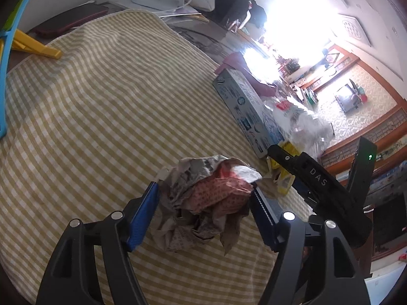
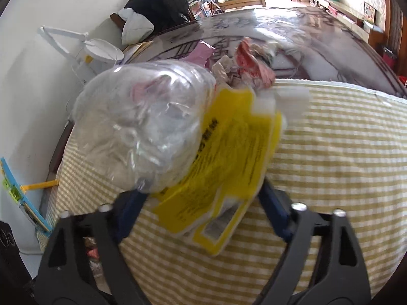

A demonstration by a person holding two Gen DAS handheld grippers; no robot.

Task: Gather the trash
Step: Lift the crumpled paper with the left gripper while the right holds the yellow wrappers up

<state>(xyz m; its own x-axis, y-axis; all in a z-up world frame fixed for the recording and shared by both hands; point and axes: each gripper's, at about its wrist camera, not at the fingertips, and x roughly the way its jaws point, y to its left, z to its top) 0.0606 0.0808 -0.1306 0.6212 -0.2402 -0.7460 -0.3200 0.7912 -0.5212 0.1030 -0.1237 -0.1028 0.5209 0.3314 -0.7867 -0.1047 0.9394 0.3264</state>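
On the yellow checked cloth (image 1: 101, 101) I log a long blue-and-white box (image 1: 244, 111) at the far edge, a yellow plastic stand (image 1: 35, 47) toward the wall, and a white desk lamp (image 2: 99, 48) with piled clothes (image 2: 157, 5) behind. My left gripper (image 1: 204, 198) has its blue pads pressed on both sides of a crumpled newspaper wad (image 1: 206, 190), held just above the cloth. My right gripper (image 2: 201, 198) is clamped on a clear plastic bag (image 2: 142, 124) and yellow printed packets (image 2: 229, 157), which block most of its view; more crumpled paper (image 2: 249, 63) lies beyond.
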